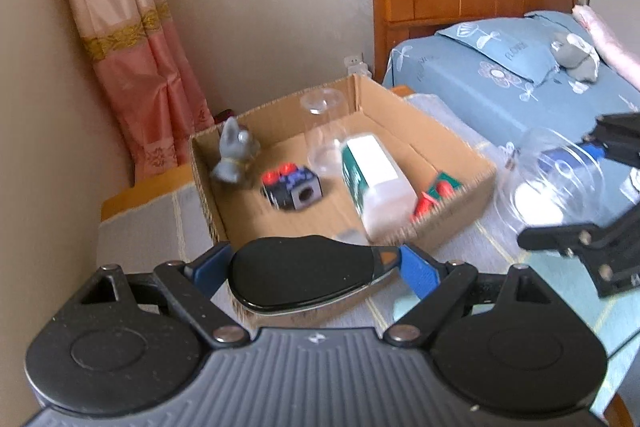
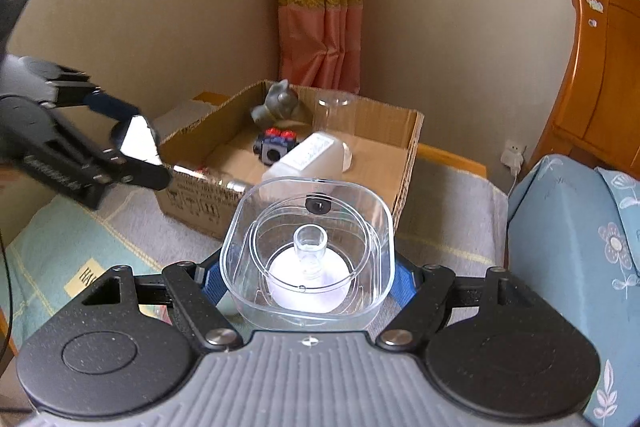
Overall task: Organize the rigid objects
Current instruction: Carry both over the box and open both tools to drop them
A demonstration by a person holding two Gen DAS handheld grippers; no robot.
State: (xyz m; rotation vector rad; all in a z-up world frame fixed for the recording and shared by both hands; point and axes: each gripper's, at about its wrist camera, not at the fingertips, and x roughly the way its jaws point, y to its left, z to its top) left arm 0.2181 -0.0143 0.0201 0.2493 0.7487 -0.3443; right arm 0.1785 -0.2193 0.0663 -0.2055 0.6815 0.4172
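Note:
My left gripper (image 1: 316, 267) is shut on a black oval object with a silver rim (image 1: 280, 279), held above the near edge of a cardboard box (image 1: 460, 199). In the right wrist view this left gripper (image 2: 132, 147) hangs at the left of the box (image 2: 192, 195), and the object's shiny face (image 2: 138, 143) shows. My right gripper (image 2: 308, 283) is shut on a clear plastic container (image 2: 308, 227) with a small clear tube inside. In the left wrist view the right gripper (image 1: 588, 187) holds the container (image 1: 560, 179) to the right of the box.
The box holds a grey cat figurine (image 1: 236, 155), a black cube toy with red buttons (image 1: 292, 187), a white bottle with a green label (image 1: 376, 183), a clear glass (image 1: 324, 127) and a red-green item (image 1: 436, 195). A bed (image 1: 500, 83) stands right, a curtain (image 1: 132, 59) behind.

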